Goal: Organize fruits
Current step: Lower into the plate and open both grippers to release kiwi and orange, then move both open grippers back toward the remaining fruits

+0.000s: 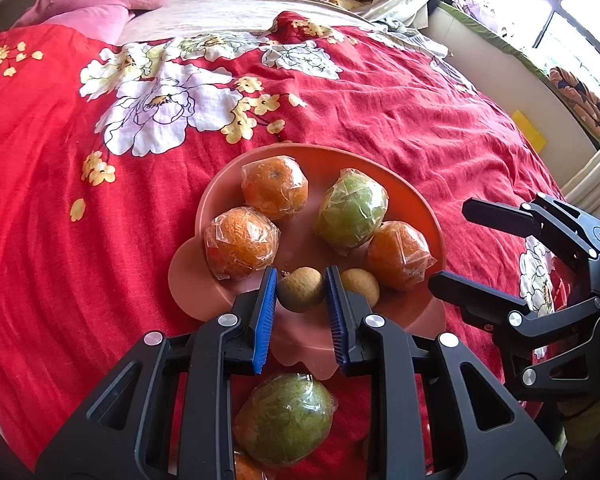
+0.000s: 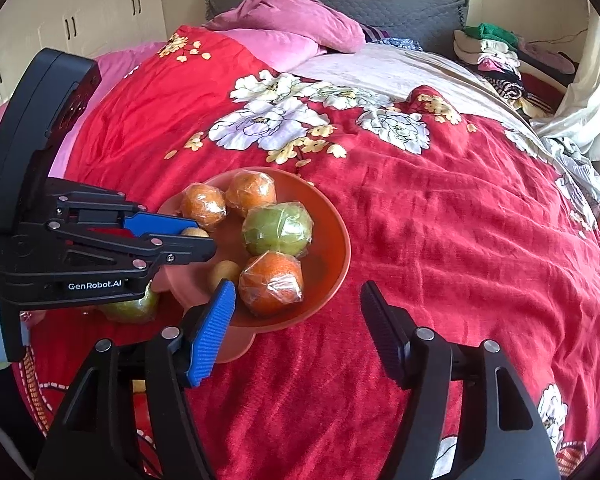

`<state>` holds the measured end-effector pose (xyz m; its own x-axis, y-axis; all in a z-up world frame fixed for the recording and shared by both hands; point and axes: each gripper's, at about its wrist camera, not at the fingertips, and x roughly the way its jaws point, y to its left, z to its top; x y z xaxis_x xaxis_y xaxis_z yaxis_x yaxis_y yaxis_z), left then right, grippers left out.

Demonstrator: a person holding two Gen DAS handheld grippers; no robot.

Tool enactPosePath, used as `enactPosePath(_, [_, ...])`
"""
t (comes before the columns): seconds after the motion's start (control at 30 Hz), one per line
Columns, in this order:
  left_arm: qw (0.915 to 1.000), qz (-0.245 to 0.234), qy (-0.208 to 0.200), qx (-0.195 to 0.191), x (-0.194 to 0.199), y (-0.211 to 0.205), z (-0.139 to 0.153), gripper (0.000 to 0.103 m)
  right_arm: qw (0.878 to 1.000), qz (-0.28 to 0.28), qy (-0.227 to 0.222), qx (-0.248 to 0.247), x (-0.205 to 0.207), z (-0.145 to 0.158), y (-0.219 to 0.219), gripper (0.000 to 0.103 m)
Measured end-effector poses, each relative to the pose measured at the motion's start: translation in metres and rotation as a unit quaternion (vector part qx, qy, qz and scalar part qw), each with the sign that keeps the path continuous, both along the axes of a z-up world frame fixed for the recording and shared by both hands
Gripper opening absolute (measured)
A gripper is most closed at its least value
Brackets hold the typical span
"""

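Note:
An orange plate (image 1: 228, 176) (image 2: 332, 248) lies on the red flowered bedspread. It holds three plastic-wrapped oranges (image 1: 274, 188), a wrapped green fruit (image 1: 352, 210) (image 2: 278, 230) and a small brown fruit (image 1: 362, 286) (image 2: 226, 272). My left gripper (image 1: 302, 284) (image 2: 204, 236) is shut on another small brown fruit (image 1: 302, 290) just above the plate's near side. My right gripper (image 2: 296, 300) (image 1: 450, 244) stands open at the plate's right edge, with nothing between its pads. A second wrapped green fruit (image 1: 286, 420) (image 2: 134, 308) lies on the bedspread in front of the plate.
Pink pillows (image 2: 296, 28) and a grey headboard (image 2: 400, 4) are at the far end of the bed. A pile of clothes (image 2: 496, 56) sits at the far right. Part of another orange (image 1: 246, 470) shows under my left gripper. Open bedspread (image 2: 460, 220) stretches right of the plate.

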<state>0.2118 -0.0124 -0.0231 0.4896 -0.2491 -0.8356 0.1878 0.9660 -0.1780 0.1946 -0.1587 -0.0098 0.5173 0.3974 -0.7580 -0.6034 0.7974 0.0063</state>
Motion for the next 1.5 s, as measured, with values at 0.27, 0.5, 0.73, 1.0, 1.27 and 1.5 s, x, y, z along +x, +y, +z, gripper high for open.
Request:
enactPosePath(0.27, [1.0,0.002,-0.005,0.005,-0.002,-0.001,0.003,0.027,1.0,-0.007,-0.002,0.001,-0.001,0.001,-0.002,0.074])
enactPosePath(0.5, [0.9999,0.005,-0.011,0.01,-0.005,-0.002,0.009,0.034,1.0,-0.018,-0.005,0.004,-0.001,0.004,-0.005,0.083])
enactPosePath(0.73, [0.9997,0.011,-0.022,0.008,-0.01,0.003,0.019,0.043,1.0,-0.027,-0.009,0.006,-0.001,0.008,-0.008,0.089])
enactPosePath(1.0, [0.9992,0.019,-0.033,0.01,-0.016,0.007,0.028,0.052,0.999,-0.034,-0.015,0.007,-0.005,0.013,-0.01,0.093])
enactPosePath(1.27, [0.9985,0.029,-0.043,0.015,-0.023,0.01,0.036,0.07,0.999,-0.039,-0.024,0.01,-0.01,0.022,-0.013,0.095])
enactPosePath(1.5, [0.9977,0.037,-0.054,0.016,-0.03,0.014,0.047,0.078,0.998,-0.045,-0.037,0.013,-0.015,0.034,-0.018,0.096])
